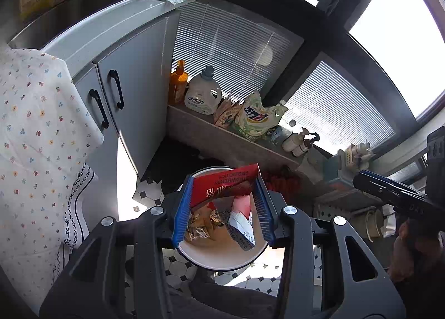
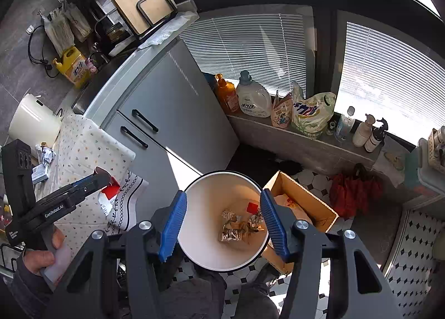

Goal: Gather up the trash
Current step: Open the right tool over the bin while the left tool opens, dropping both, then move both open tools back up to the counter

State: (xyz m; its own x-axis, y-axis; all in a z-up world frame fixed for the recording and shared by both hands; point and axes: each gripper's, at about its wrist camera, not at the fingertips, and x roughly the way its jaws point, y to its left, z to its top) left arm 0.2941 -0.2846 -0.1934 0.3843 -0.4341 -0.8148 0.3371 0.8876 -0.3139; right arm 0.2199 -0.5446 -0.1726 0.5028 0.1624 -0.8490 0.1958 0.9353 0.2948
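While sun pours through the blinds (image 2: 244, 46), the grey cabinet (image 2: 178, 113) takes up most of the corner, with a flowery cloth (image 2: 91, 152) draped over the table next to it. On the tiled floor sits a white bin (image 2: 205, 252), with a cardboard box (image 2: 314, 202) right beside it on the window side. Both grippers hang over that bin. Left gripper (image 1: 222, 205) is clamped on a red wrapper (image 1: 222, 188) and a white-and-red carton (image 1: 242, 224), both just above the bin. Right gripper (image 2: 225, 227) is spread wide, gripping nothing. Down in the bin there's crumpled foil (image 2: 236, 228) and a small red scrap (image 2: 252, 206). More crumpled paper (image 2: 47, 153) sits on the table.
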